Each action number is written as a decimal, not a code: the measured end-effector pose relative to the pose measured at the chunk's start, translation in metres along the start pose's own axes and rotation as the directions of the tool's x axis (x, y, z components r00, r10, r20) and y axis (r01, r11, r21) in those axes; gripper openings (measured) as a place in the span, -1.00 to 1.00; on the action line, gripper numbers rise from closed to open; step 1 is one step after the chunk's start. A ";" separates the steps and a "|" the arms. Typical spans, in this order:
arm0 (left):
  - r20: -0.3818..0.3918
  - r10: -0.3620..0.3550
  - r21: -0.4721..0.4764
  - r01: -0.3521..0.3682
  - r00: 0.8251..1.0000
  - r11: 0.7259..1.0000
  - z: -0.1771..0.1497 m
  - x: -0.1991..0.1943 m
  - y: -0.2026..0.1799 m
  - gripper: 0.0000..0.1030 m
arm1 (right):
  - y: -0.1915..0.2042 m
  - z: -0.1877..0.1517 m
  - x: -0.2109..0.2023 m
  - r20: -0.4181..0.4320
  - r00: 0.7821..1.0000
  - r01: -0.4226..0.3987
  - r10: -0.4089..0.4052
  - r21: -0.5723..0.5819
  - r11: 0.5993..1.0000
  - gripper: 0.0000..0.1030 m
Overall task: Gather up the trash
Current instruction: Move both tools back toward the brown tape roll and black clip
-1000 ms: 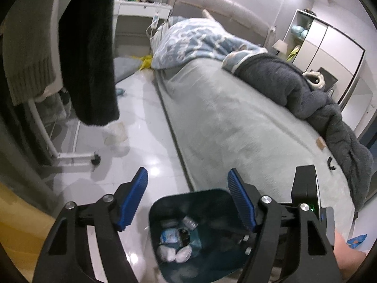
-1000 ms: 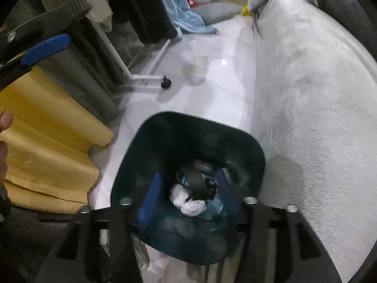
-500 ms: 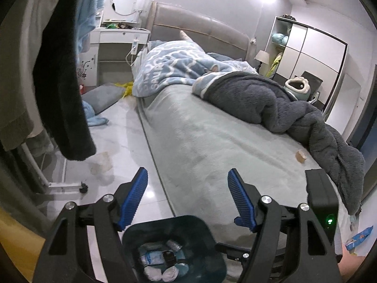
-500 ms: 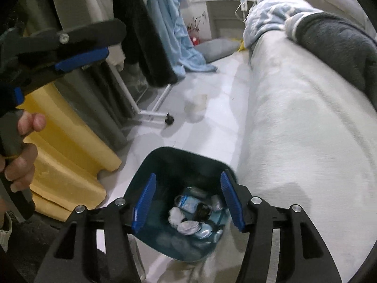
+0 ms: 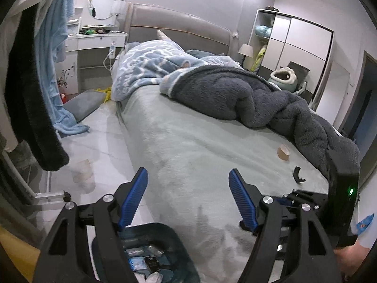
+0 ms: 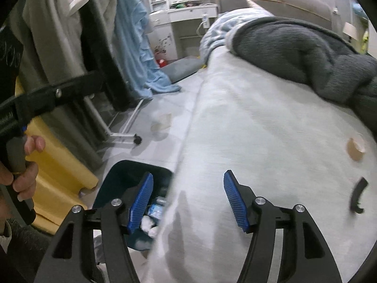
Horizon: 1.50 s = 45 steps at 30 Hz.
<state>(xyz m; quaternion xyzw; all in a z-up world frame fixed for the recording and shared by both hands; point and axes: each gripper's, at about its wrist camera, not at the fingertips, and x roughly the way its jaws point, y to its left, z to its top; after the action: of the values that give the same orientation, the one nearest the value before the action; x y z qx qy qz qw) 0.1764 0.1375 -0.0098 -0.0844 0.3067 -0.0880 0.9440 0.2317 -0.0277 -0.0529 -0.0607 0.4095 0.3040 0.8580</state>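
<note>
A dark teal trash bin (image 5: 165,240) stands on the floor beside the bed, holding several wrappers and crumpled tissues; it also shows in the right wrist view (image 6: 120,179). My left gripper (image 5: 188,202) is open and empty above the bin's edge and the bed's foot. My right gripper (image 6: 187,204) is open and empty, over the bed's edge just right of the bin. On the bed lie a small tan paper cup (image 5: 283,152) (image 6: 355,150) and a black curved plastic piece (image 5: 297,175) (image 6: 358,194). A clear plastic cup (image 5: 82,173) (image 6: 161,122) lies on the floor.
A pale green bed (image 5: 200,146) carries a dark grey blanket (image 5: 259,99) and a blue patterned quilt (image 5: 150,66). A clothes rack with hanging garments (image 5: 30,82) stands left on wheels. A yellow cloth (image 6: 54,148) sits by the bin. A grey cushion (image 5: 82,103) lies on the floor.
Both grippers have lifted and tilted up from the bin toward the bed. The right gripper came out of the bin and swung right, bringing the tan cup and black piece into view.
</note>
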 end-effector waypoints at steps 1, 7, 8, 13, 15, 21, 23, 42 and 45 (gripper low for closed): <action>-0.002 -0.003 0.003 0.003 1.000 1.000 0.000 0.002 -0.002 0.45 | -0.006 -0.001 -0.003 0.006 1.000 0.008 -0.008 0.008 1.000 0.24; -0.025 -0.013 0.036 0.014 1.000 0.999 -0.002 0.016 -0.026 0.49 | -0.041 -0.007 -0.021 0.040 0.997 0.059 -0.062 0.066 0.996 0.30; -0.029 -0.017 0.037 0.018 0.999 0.999 -0.001 0.019 -0.030 0.51 | -0.046 -0.008 -0.025 0.047 0.996 0.068 -0.072 0.076 0.995 0.31; -0.052 -0.035 0.052 0.038 0.998 0.998 0.000 0.030 -0.049 0.59 | -0.071 -0.013 -0.038 0.062 0.990 0.120 -0.127 0.101 0.988 0.32; -0.056 -0.048 0.049 0.051 0.997 0.997 0.000 0.032 -0.056 0.60 | -0.080 -0.017 -0.045 0.066 0.987 0.137 -0.145 0.113 0.984 0.33; -0.062 -0.067 0.059 0.071 0.996 0.996 0.002 0.037 -0.076 0.61 | -0.107 -0.026 -0.062 0.075 0.977 0.185 -0.199 0.154 0.971 0.33; -0.065 -0.072 0.069 0.076 0.995 0.995 0.002 0.040 -0.083 0.63 | -0.115 -0.028 -0.067 0.078 0.974 0.197 -0.212 0.169 0.966 0.35; -0.102 -0.094 0.121 0.106 0.990 0.987 0.002 0.082 -0.136 0.81 | -0.177 -0.050 -0.065 0.057 0.962 0.249 -0.268 0.231 0.940 0.52; -0.101 -0.113 0.138 0.126 0.988 0.982 0.003 0.089 -0.146 0.82 | -0.183 -0.048 -0.061 0.057 0.965 0.234 -0.254 0.241 0.942 0.51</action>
<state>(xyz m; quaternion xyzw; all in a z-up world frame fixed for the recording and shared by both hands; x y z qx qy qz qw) 0.2322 -0.0227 -0.0262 -0.0299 0.3376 -0.1703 0.9253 0.2748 -0.2210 -0.0658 0.0032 0.3934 0.1477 0.9074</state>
